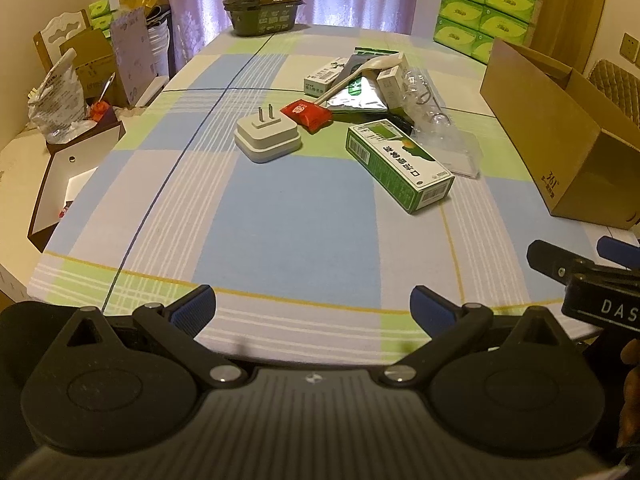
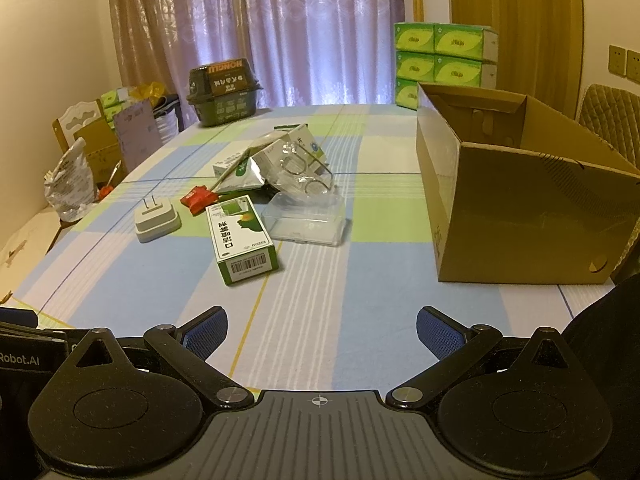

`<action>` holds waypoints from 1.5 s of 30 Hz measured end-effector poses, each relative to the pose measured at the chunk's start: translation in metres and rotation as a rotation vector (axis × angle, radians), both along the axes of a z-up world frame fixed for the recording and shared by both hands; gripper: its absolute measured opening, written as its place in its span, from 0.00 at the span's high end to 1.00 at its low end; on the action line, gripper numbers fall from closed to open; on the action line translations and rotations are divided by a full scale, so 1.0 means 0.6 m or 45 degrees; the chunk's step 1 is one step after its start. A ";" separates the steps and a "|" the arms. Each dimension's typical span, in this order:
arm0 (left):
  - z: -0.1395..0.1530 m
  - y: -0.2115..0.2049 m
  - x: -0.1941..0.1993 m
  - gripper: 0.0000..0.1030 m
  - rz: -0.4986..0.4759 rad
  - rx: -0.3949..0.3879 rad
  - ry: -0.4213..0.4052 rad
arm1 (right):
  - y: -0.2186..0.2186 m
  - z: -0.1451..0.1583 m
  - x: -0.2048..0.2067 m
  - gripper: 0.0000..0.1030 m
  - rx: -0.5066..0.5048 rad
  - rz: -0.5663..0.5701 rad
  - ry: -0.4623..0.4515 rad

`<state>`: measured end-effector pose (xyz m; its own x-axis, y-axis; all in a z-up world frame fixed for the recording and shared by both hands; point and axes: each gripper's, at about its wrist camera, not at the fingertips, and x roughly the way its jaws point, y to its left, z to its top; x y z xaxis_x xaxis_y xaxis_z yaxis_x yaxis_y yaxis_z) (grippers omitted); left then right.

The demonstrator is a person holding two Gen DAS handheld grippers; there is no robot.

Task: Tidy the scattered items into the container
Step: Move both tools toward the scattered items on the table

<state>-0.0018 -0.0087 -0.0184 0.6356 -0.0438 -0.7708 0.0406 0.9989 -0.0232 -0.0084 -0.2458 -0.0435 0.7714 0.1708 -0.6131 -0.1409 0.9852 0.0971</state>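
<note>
Scattered items lie mid-table: a white plug adapter (image 1: pixel 267 138) (image 2: pixel 156 219), a red sachet (image 1: pixel 306 114) (image 2: pixel 199 198), a green-and-white carton (image 1: pixel 399 165) (image 2: pixel 241 239), a clear plastic case (image 2: pixel 305 221) (image 1: pixel 450 146), and a heap of small boxes, a foil pouch and a spoon (image 1: pixel 362 80) (image 2: pixel 272 160). An open cardboard box (image 2: pixel 516 204) (image 1: pixel 560 136) stands at the right. My left gripper (image 1: pixel 313 307) and my right gripper (image 2: pixel 322 330) both hover open and empty over the near table edge, well short of the items.
A dark food container (image 1: pixel 262 2) (image 2: pixel 223 92) sits at the far table end. Stacked green tissue packs (image 1: pixel 486 12) (image 2: pixel 442 56) stand behind the cardboard box. Boxes and bags (image 1: pixel 76 80) crowd the left side off the table. Curtains (image 2: pixel 280 28) hang behind.
</note>
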 end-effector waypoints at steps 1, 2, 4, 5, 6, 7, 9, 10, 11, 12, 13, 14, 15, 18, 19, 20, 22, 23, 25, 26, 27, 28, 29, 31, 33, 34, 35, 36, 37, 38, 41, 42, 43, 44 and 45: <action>0.000 0.001 0.000 0.01 0.001 -0.004 0.002 | 0.000 0.000 0.000 0.00 -0.001 0.001 0.000; -0.001 0.002 0.000 0.01 0.002 -0.006 0.004 | 0.000 0.000 0.000 0.00 -0.001 0.002 0.001; -0.002 0.003 0.001 0.01 0.006 -0.006 0.010 | 0.001 -0.002 0.000 0.00 -0.004 0.004 0.002; -0.002 0.003 0.001 0.01 0.007 -0.006 0.013 | 0.002 -0.002 0.000 0.00 -0.005 0.005 0.002; -0.003 0.003 0.001 0.01 0.008 -0.007 0.016 | 0.002 -0.003 0.001 0.00 -0.007 0.006 0.003; -0.004 0.004 0.002 0.01 0.008 -0.009 0.019 | 0.002 -0.004 0.001 0.00 -0.008 0.007 0.004; -0.004 0.004 0.004 0.01 0.008 -0.010 0.023 | 0.004 -0.005 0.002 0.00 -0.011 0.009 0.006; -0.004 0.004 0.004 0.01 0.006 -0.007 0.023 | 0.004 -0.005 0.002 0.00 -0.012 0.011 0.007; -0.004 0.003 0.005 0.01 0.006 -0.001 0.024 | 0.004 -0.005 0.002 0.00 -0.013 0.012 0.007; -0.003 0.003 0.005 0.01 0.000 -0.004 0.025 | 0.005 -0.006 0.002 0.00 -0.013 0.012 0.007; -0.003 0.003 0.005 0.01 -0.007 -0.014 0.023 | 0.005 -0.006 0.002 0.00 -0.013 0.012 0.008; -0.003 0.003 0.005 0.01 -0.011 -0.027 0.023 | 0.005 -0.006 0.002 0.00 -0.012 0.012 0.009; -0.003 0.004 0.006 0.01 -0.014 -0.040 0.025 | 0.005 -0.007 0.002 0.00 -0.013 0.012 0.010; -0.003 0.001 0.008 0.01 -0.035 -0.038 0.032 | 0.005 -0.008 0.004 0.00 -0.014 0.011 0.014; -0.003 -0.001 0.009 0.01 -0.044 -0.035 0.030 | 0.006 -0.008 0.004 0.00 -0.015 0.011 0.015; -0.003 -0.001 0.009 0.01 -0.053 -0.036 0.023 | 0.006 -0.009 0.005 0.00 -0.017 0.010 0.017; -0.001 -0.002 0.010 0.01 -0.067 -0.038 0.009 | 0.005 -0.009 0.006 0.00 -0.021 0.009 0.019; 0.000 -0.002 0.010 0.01 -0.074 -0.041 0.000 | 0.005 -0.010 0.007 0.00 -0.022 0.008 0.020; 0.004 -0.002 0.012 0.01 -0.088 -0.045 -0.017 | 0.005 -0.011 0.009 0.00 -0.025 0.010 0.023; 0.005 -0.001 0.013 0.01 -0.091 -0.045 -0.025 | 0.005 -0.011 0.009 0.00 -0.024 0.012 0.023; 0.007 0.000 0.014 0.01 -0.094 -0.044 -0.034 | 0.005 -0.011 0.009 0.00 -0.026 0.013 0.023; 0.008 0.002 0.015 0.01 -0.096 -0.043 -0.044 | 0.006 -0.011 0.010 0.00 -0.028 0.015 0.025; 0.009 0.003 0.017 0.01 -0.099 -0.045 -0.052 | 0.006 -0.011 0.011 0.00 -0.030 0.017 0.026; 0.012 0.008 0.023 0.01 -0.097 -0.061 -0.061 | 0.008 -0.012 0.012 0.00 -0.036 0.022 0.027; 0.016 0.013 0.027 0.01 -0.099 -0.077 -0.076 | 0.011 -0.013 0.014 0.00 -0.045 0.023 0.034; 0.017 0.015 0.029 0.01 -0.100 -0.074 -0.089 | 0.012 -0.014 0.016 0.00 -0.049 0.024 0.038; 0.019 0.016 0.030 0.01 -0.105 -0.065 -0.103 | 0.012 -0.015 0.017 0.00 -0.050 0.027 0.043; 0.019 0.017 0.031 0.01 -0.111 -0.055 -0.110 | 0.013 -0.015 0.019 0.00 -0.050 0.029 0.047; 0.019 0.020 0.033 0.01 -0.113 -0.045 -0.113 | 0.014 -0.015 0.020 0.00 -0.048 0.034 0.050; 0.019 0.022 0.035 0.01 -0.113 -0.042 -0.111 | 0.015 -0.014 0.023 0.00 -0.044 0.042 0.054; 0.019 0.032 0.042 0.01 -0.114 -0.027 -0.101 | 0.019 -0.009 0.033 0.00 -0.038 0.080 0.053; 0.019 0.036 0.045 0.01 -0.120 -0.016 -0.097 | 0.022 -0.008 0.037 0.00 -0.041 0.101 0.046; 0.019 0.039 0.048 0.01 -0.126 -0.005 -0.093 | 0.025 -0.007 0.040 0.00 -0.051 0.124 0.038; 0.018 0.041 0.053 0.01 -0.134 0.009 -0.087 | 0.030 -0.007 0.046 0.00 -0.067 0.149 0.033; 0.017 0.043 0.057 0.01 -0.141 0.023 -0.081 | 0.034 -0.007 0.052 0.00 -0.082 0.175 0.028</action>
<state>0.0326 0.0173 -0.0081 0.6753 -0.1030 -0.7303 0.1515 0.9885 0.0007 0.0230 -0.2254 -0.0475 0.7297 0.2336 -0.6426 -0.2737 0.9610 0.0385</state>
